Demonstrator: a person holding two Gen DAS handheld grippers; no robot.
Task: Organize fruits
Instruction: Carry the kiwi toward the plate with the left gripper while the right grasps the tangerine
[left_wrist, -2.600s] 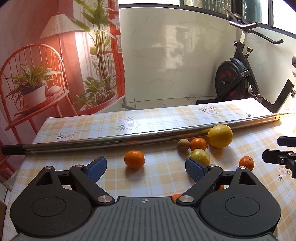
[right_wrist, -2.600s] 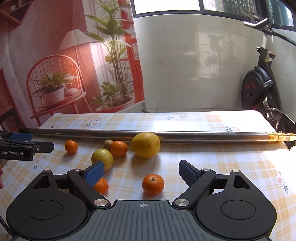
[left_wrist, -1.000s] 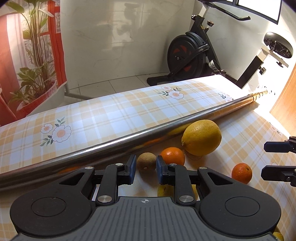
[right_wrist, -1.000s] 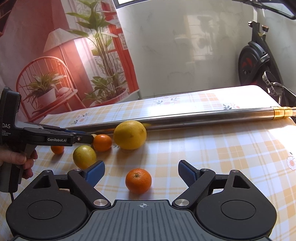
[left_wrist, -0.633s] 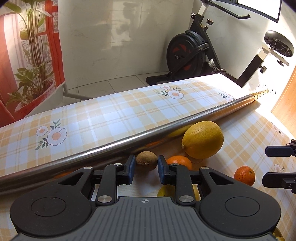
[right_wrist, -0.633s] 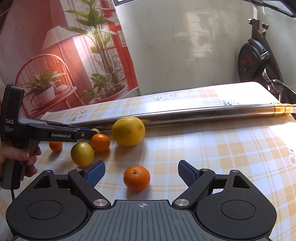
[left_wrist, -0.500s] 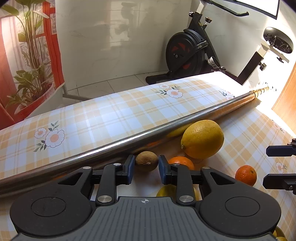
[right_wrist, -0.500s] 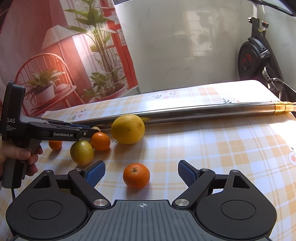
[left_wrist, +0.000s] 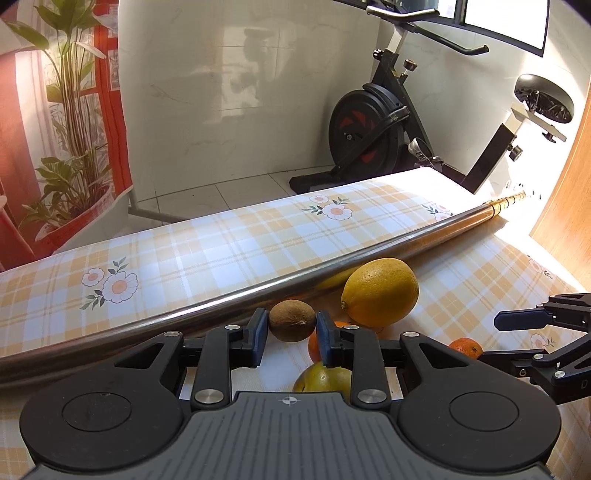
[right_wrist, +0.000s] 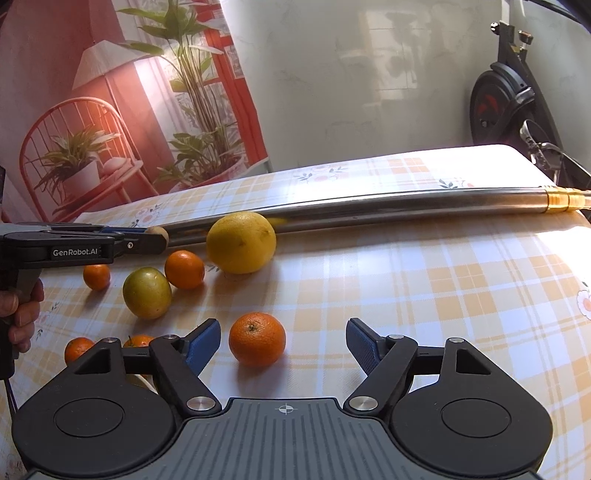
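While the left claw (left_wrist: 291, 330) is gripping the brown kiwi (left_wrist: 291, 320) between its two blue pads (left_wrist: 258, 336), the fruit is sitting just in front of the long metal pole (left_wrist: 221, 304) that is lying across the table (left_wrist: 221, 243). From the right wrist view, the left claw (right_wrist: 160, 236) is reaching in from the left, with a person's hand (right_wrist: 20, 314) wrapping its handle; whether the kiwi is touching the table cannot be told.

Just right of the kiwi, a large yellow lemon (left_wrist: 380, 291) is resting against the pole. Below the left claw, an orange (left_wrist: 317, 347) and a yellow-green fruit (left_wrist: 325, 378) are lying partly hidden behind the fingers.

The right claw (right_wrist: 283, 345) is standing released, jaws spread wide and holding nothing. A mandarin (right_wrist: 257, 339) is lying on the table between its blue pads (right_wrist: 205, 343), nearer the left one, apart from both. In the left wrist view, the right claw (left_wrist: 517, 336) is entering from the right edge, with the same mandarin (left_wrist: 466, 348) showing beside it.

Further out in the right wrist view, three small oranges (right_wrist: 96, 276) are lying near the table's left side. An exercise bike (left_wrist: 376, 133) is standing beyond the table, and a printed backdrop (right_wrist: 110, 92) showing a chair and plants is hanging to the left.
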